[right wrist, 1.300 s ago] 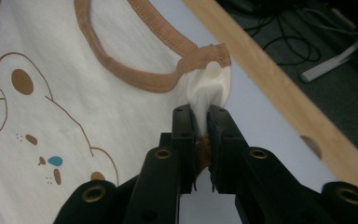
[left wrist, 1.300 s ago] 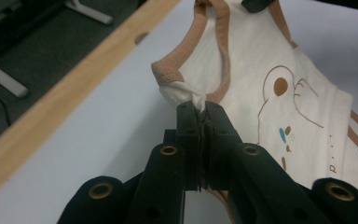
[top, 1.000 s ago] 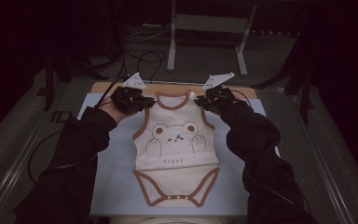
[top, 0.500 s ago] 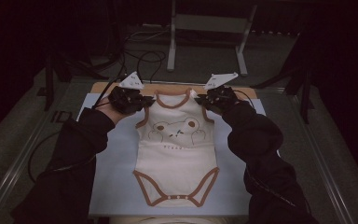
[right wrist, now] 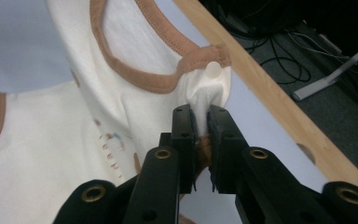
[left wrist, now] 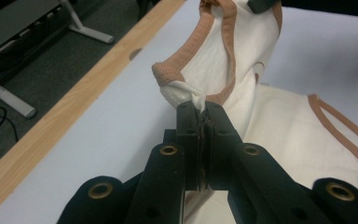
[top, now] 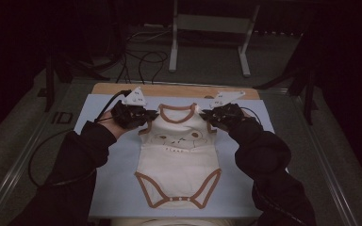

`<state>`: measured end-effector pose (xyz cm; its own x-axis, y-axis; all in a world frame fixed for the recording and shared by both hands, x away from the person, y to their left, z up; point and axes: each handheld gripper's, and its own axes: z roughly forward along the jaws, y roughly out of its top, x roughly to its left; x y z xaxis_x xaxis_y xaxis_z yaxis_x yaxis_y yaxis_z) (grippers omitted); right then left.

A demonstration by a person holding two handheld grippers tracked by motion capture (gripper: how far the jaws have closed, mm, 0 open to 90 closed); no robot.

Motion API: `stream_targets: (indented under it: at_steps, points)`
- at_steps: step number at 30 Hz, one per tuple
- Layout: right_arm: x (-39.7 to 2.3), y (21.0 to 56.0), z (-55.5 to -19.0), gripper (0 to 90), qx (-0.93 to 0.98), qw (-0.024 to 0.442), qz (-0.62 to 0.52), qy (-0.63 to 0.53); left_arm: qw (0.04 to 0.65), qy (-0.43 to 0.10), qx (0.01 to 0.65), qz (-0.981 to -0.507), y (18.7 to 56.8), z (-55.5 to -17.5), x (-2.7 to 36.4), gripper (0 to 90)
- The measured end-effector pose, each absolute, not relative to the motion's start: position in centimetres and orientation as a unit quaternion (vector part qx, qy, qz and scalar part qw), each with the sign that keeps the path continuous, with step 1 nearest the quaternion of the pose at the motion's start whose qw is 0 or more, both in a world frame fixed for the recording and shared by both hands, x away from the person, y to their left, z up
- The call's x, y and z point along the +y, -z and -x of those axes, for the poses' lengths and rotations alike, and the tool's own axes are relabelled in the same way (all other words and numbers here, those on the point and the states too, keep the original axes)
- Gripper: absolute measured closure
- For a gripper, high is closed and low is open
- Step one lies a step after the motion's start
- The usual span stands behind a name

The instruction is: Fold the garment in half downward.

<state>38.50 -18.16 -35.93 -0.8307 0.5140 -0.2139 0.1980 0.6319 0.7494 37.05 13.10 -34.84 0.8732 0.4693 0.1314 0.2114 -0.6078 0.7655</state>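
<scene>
One bodysuit (top: 179, 155) lay on the mat (top: 99, 197), and two grippers held it. The left gripper (top: 143, 117) was clamped on one shoulder and the right gripper (top: 212, 118) on the other, each pair of jaws pressed together on a pinch of white cloth. In the left gripper view the jaws bit a bunched fold just under the brown trim; in the right gripper view the cloth between the jaws sat just below one white snap (right wrist: 212, 70).

The garment was cream-white and sleeveless, with brown binding round the neck, armholes and leg openings. Its shoulders were lifted off the mat while the lower half lay flat near the person's edge. Three pale snaps showed along the crotch tab. A bear face was printed on the chest, with a short line of lettering under it, too small to read.
</scene>
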Motion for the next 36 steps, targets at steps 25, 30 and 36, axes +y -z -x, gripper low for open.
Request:
stream_targets:
  at_steps: [25,30,36]
  points:
    - [-18.6,41.3,-32.5,82.0,0.899,0.149,-0.176,-0.373,0.388,-0.120,0.160,-0.900,40.4,-31.3,13.0,86.3]
    - [-18.6,42.5,-31.7,82.0,0.902,0.134,-0.174,-0.371,0.388,-0.109,0.152,-0.903,41.6,-30.3,12.9,86.3]
    - [-18.6,43.5,-30.5,81.8,0.905,0.116,-0.171,-0.372,0.387,-0.098,0.143,-0.906,43.0,-28.9,12.8,86.0]
